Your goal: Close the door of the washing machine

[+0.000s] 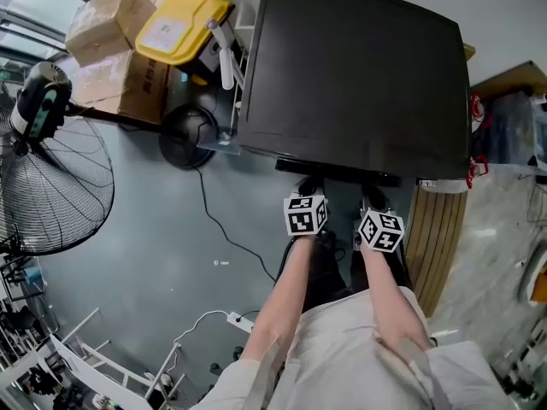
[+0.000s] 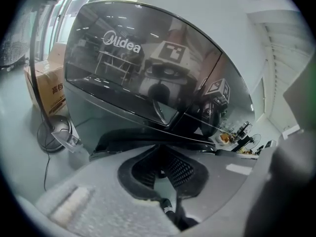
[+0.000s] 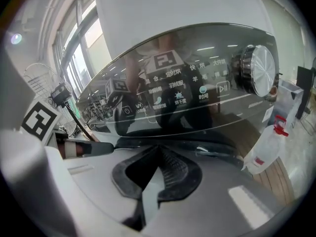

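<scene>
The washing machine stands straight ahead of us, its glossy dark front just past both tongs; we cannot pick out its door. It sits on a grey floor, with a fan and cardboard boxes to the left. The left tongs and right tongs are side by side, both closed on nothing and angled downward.

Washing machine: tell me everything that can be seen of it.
The dark, glossy box-shaped washing machine stands on the grey floor beside brown cardboard boxes. Its shiny front panel bears a white Midea logo, white printed symbols and a round silver knob on the right. The left gripper and right gripper, both shut, hover by its front edge; contact and the door's state cannot be told.
</scene>
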Tool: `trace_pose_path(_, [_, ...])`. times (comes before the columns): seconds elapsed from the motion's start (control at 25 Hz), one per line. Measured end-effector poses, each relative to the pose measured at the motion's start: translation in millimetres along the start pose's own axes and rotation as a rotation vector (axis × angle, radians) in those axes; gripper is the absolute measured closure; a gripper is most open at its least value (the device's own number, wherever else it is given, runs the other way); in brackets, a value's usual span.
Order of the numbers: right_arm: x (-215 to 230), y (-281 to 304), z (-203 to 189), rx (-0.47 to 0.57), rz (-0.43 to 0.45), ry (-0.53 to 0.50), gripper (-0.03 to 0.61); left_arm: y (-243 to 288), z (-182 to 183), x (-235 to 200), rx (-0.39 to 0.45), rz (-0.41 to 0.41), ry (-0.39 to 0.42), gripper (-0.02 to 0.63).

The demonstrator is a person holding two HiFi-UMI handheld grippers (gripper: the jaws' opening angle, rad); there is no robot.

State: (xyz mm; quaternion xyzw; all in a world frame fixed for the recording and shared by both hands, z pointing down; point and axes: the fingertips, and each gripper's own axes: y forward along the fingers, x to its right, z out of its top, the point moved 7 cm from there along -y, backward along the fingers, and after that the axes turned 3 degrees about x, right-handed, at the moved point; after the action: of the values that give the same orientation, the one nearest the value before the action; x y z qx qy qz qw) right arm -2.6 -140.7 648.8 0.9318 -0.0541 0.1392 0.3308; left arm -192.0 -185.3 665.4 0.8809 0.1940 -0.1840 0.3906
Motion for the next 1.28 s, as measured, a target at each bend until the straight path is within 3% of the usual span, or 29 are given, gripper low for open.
trace_pose_path(0.2, [1.1,-0.9,0.4,-0.021,-0.004,-0.028,0.575,1.1,-3.3,-2.2,-0.002,-0.055,0.029,0.609])
trace_pose_path(0.4, [-7.8,-10.2,7.4,-0.038,0.043,-0.109,0.575,-10.1,0.3,1.2,0.018,-0.039,0.015,0.611])
trace_pose_path(0.76, [-6.3,-48.7,20.5,-0.072,0.154,-0.208,0.575,-51.5,16.1,48.4,0.097,-0.012,0.042,0.611])
trace_pose_path(1.0, [-8.3,-87.1,38.3,-0.044,0.284,-0.257,0.575,-83.1,14.0,92.0,0.148,0.018,0.062,0.611])
trace_pose_path(1.28, [-16.1,-112.6,43.0,-0.015,0.374,-0.248,0.575,-114.6,1.3,126.9,0.171,0.046,0.084,0.611])
